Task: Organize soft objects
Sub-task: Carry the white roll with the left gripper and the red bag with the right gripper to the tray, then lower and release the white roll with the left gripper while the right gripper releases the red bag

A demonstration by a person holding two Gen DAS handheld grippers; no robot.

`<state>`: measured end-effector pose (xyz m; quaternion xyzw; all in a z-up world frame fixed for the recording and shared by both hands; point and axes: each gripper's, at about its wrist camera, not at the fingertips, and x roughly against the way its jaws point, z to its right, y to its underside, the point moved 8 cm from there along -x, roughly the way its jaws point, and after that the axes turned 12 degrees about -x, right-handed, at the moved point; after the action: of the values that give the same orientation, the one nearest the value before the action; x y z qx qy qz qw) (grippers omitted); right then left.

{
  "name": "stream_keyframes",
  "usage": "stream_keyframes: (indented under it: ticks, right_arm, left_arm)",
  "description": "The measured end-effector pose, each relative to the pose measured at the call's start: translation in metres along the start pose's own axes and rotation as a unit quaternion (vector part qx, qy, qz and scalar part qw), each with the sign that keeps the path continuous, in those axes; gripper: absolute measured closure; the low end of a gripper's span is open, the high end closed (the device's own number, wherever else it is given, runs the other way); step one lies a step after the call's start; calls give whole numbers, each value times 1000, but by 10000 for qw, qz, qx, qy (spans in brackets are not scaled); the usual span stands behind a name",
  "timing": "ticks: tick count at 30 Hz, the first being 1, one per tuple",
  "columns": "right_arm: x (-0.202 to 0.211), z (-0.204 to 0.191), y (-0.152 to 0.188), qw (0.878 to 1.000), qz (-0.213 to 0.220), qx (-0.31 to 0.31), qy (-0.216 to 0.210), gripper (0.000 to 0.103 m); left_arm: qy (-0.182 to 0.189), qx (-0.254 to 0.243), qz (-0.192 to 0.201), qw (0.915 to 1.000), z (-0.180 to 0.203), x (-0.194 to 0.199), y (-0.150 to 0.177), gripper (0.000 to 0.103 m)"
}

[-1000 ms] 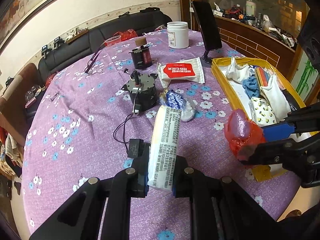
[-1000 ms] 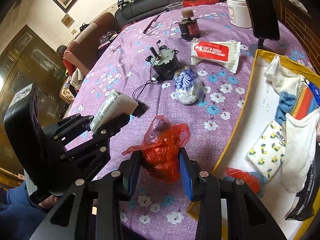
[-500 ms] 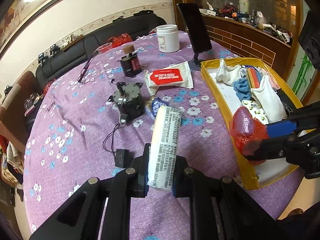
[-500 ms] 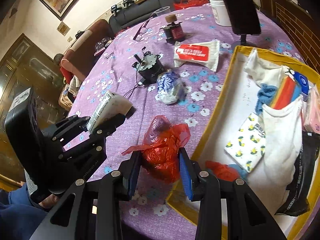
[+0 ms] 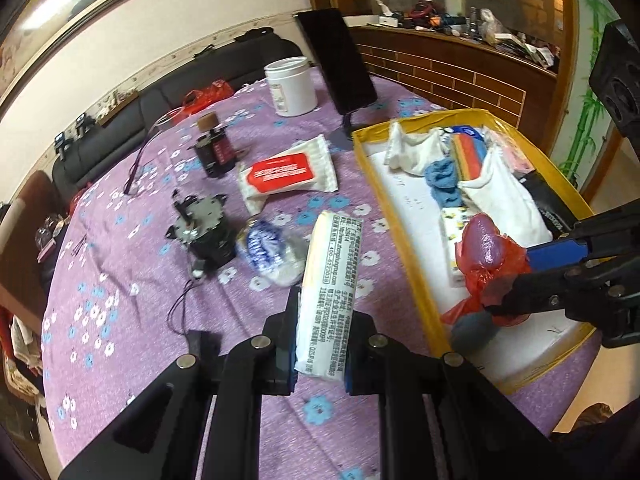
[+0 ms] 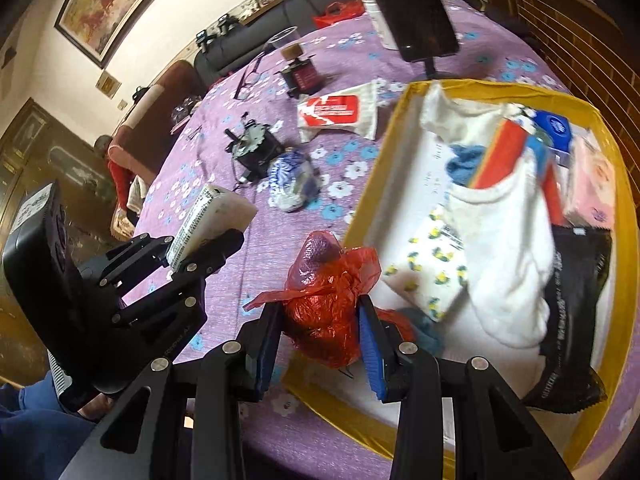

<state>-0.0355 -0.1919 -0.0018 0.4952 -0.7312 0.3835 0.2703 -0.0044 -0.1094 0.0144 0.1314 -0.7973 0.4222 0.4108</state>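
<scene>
Above counter's (image 5: 132,300) near edge: left gripper (image 5: 320,344), jaws clamped on white pack (image 5: 332,280) w/ small black print, unreadable. Right gripper (image 6: 320,344) jaws grasp red plastic bag (image 6: 328,304) over yellow tray's (image 6: 376,184) near-left corner. Mid-counter: white pouch (image 5: 288,176), red label, text illegible.

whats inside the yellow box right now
In the yellow box: white cloths, a blue cloth, a lemon-print pack, a black pouch, a pink pack. Whatever lies under the cloths is hidden.
</scene>
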Motion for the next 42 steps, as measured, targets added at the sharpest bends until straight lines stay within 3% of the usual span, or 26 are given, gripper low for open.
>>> stream_keyframes:
  ticks: [29,42]
  right_arm:
    - [41,106,19,9927,162,-1060,560,62]
    - [44,121,29,9904,100,-1250,584,62]
  left_arm:
    - [982,-909,29,9910,112,-32,-39,88]
    - [1273,-1136,15,9853,140,-37,-42,88]
